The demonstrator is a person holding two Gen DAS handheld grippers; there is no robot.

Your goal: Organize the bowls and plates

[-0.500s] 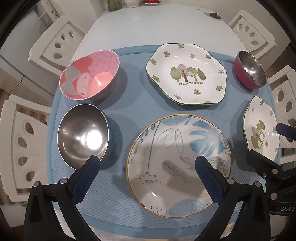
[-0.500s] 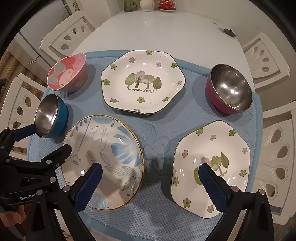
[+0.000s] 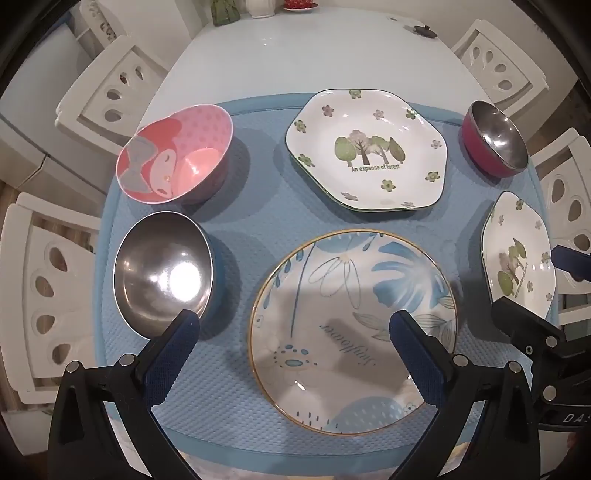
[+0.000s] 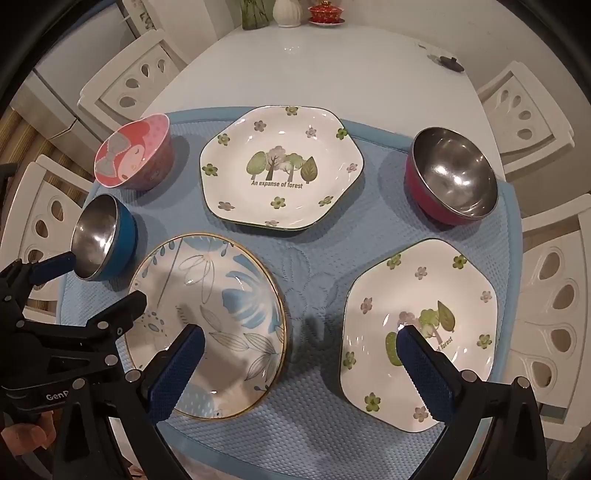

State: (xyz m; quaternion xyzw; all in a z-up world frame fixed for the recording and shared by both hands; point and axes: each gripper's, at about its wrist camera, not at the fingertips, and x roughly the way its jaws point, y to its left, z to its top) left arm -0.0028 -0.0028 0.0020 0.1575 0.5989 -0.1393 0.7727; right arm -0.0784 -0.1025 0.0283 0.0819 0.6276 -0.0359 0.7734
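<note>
On a blue mat [image 3: 258, 229] lie a round blue-leaf plate [image 3: 351, 325] near the front, a hexagonal forest plate [image 3: 369, 147] behind it and a second forest plate [image 4: 421, 332] at the right. A pink cartoon bowl [image 3: 173, 162] and a blue steel bowl [image 3: 162, 273] sit at the left, a red steel bowl [image 4: 450, 177] at the right. My left gripper [image 3: 295, 332] is open and empty above the round plate's near-left edge. My right gripper [image 4: 299, 347] is open and empty, hovering between the round plate and the near forest plate.
The mat lies on a white oval table [image 4: 332, 70] ringed by white chairs [image 3: 110, 88]. A vase, a plant and a red lidded cup [image 4: 325, 14] stand at the far end. A small dark object [image 4: 450, 62] lies on the table at the far right.
Both grippers have shifted very slightly; the dishes have not moved.
</note>
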